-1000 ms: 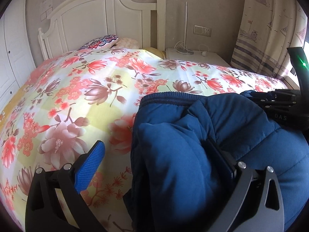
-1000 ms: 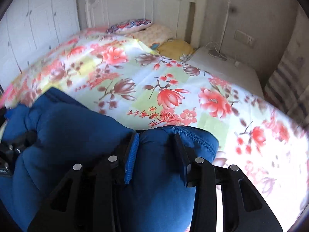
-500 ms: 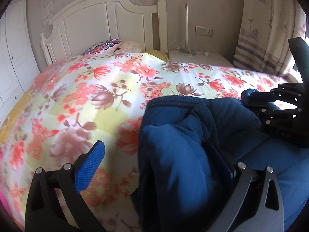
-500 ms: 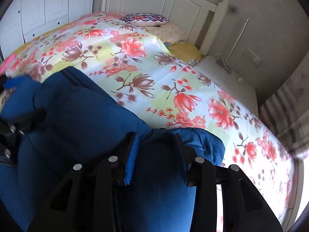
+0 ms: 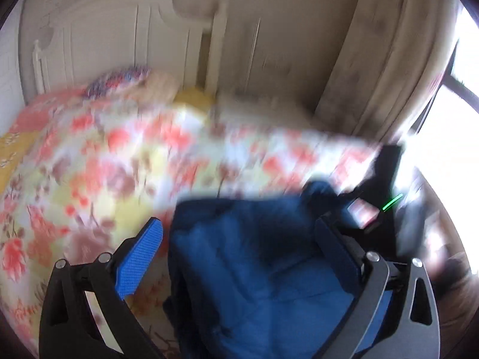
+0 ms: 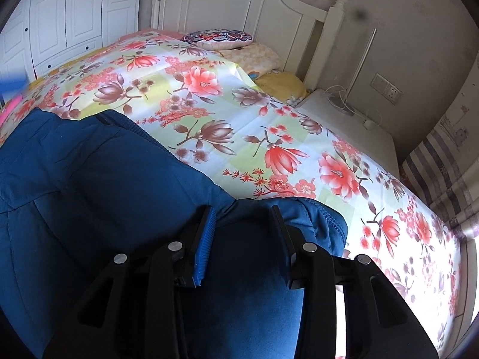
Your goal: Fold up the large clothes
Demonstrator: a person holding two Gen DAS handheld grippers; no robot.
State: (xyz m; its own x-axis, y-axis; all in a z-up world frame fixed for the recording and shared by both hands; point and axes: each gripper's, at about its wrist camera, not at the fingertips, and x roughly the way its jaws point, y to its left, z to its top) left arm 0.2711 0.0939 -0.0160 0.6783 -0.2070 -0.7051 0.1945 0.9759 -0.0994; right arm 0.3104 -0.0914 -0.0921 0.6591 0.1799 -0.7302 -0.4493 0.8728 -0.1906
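Half the blue jacket (image 5: 257, 275) blurred, cropped.

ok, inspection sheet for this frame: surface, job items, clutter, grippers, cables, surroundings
Surface: floral bedspread on the bed.
Job's things: padded dark blue jacket, bunched, partly lifted.
Clutter: patterned pillow, yellow cushion by the headboard.
Grippers: right gripper shut on a jacket fold; left gripper open, jacket between its fingers, view blurred.
Cables: white cord on the white nightstand.
Surroundings: white headboard, white wardrobe, striped curtain.
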